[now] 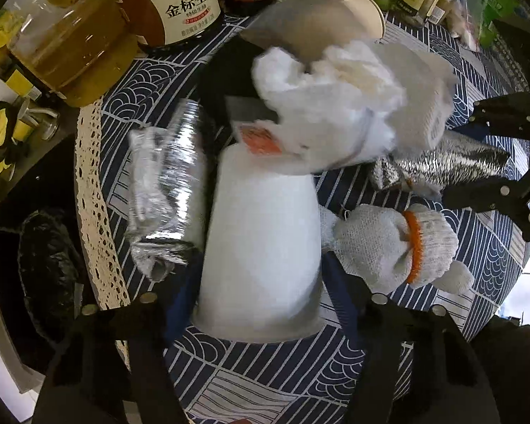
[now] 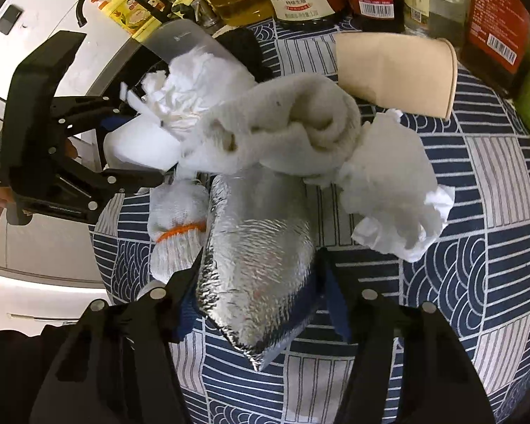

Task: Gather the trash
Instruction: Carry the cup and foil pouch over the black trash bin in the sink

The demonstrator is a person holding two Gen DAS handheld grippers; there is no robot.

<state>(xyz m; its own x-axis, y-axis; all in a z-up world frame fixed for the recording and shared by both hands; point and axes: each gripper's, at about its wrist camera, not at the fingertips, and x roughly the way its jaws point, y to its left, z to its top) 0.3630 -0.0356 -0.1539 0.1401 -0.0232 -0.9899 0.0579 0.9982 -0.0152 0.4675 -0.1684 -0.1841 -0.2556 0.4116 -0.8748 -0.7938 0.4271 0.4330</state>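
Bottles are standing in a row along the far edge of the table, and only one label is reading clearly: a soy sauce bottle [image 1: 180,3] with a red logo over the characters 金标生抽. Beside it to the left an oil bottle [image 1: 70,46] is showing amber liquid; the red labels farther right are carrying barcodes, but their print is too small to read.

In the left wrist view, the left gripper [image 1: 261,304] is holding its jaws closed around a white plastic cup [image 1: 261,247] lying on its side on the blue patterned tablecloth [image 1: 265,381]. A crumpled silver wrapper [image 1: 166,183] is lying just to the cup's left, near the lace edge of the cloth, where the table is dropping away to a dark bag below. A knitted glove with an orange band [image 1: 395,243] is touching the cup's right side.

In the right wrist view, the right gripper [image 2: 258,304] is clamping its jaws on a silver foil pouch [image 2: 261,258]. A white towel [image 2: 282,130] is lying across the pouch's far end, a crumpled tissue [image 2: 392,194] is sitting just right of it, and a paper cup [image 2: 395,70] is lying on its side beyond. Bare cloth is showing near and to the right of the pouch.
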